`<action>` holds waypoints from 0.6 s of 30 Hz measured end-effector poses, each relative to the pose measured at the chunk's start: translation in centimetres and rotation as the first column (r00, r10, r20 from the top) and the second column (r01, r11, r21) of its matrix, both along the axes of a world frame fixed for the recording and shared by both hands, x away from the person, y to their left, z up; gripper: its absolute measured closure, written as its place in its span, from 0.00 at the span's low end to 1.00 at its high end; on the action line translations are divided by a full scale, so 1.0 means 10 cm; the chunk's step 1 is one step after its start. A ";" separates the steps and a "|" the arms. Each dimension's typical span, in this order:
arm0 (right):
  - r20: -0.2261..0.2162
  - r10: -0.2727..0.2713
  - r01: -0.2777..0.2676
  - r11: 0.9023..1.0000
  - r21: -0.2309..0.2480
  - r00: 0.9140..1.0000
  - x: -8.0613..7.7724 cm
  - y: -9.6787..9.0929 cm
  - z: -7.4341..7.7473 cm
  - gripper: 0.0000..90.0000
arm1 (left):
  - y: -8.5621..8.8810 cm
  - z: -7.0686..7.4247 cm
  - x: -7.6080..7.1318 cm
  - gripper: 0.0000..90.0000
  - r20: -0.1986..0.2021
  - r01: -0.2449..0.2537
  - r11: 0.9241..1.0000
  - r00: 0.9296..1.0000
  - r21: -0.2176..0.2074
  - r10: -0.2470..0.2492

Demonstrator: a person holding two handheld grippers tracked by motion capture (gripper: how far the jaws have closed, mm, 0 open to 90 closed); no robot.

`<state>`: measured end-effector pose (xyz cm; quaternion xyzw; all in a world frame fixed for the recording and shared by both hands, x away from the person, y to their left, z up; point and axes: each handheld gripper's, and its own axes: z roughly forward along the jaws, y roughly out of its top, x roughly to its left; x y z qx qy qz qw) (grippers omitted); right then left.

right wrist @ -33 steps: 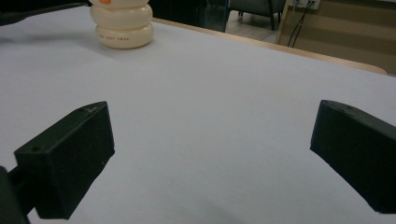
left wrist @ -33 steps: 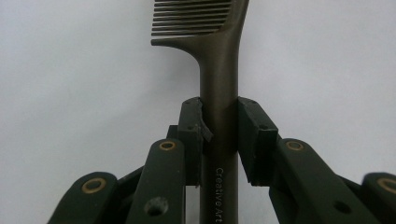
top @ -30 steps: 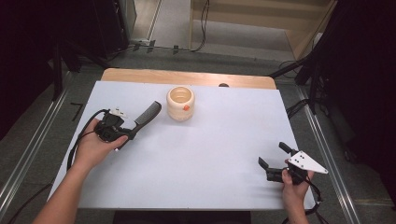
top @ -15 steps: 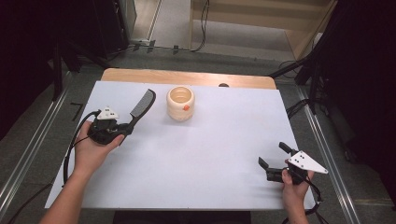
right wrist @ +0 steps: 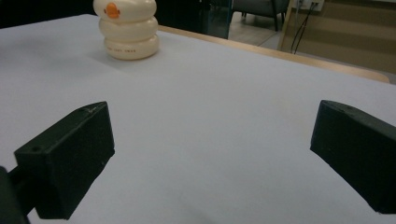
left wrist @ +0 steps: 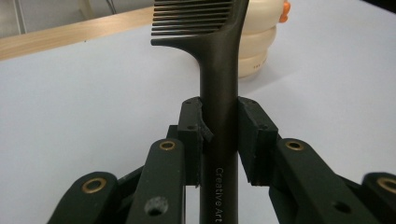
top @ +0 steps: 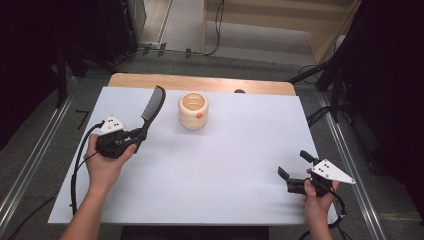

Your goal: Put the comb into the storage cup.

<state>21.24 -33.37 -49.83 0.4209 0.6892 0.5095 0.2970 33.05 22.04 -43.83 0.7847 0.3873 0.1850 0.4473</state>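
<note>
At table's far centre: cream cup (top: pixel 193 110), contents unseen | left gripper (top: pixel 137 137) clamps black comb (top: pixel 151 107) | right gripper (top: pixel 295 171) spread, holding nothing

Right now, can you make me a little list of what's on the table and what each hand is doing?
table: white table top with a wooden strip along the far edge
held thing: black comb, teeth end pointing away from the person
left gripper: fingers shut on the comb's handle
right gripper: fingers wide apart, nothing between them, near the table's right front corner
cup: cream ribbed cup with an orange spot, upright, open top, to the right of the comb, not touching it
</note>
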 end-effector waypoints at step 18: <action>0.043 0.078 -0.079 0.996 0.031 0.996 0.24 0.40 0.46 0.00 | -0.20 0.02 -0.12 0.81 0.075 0.016 0.997 0.997 -0.080 -0.010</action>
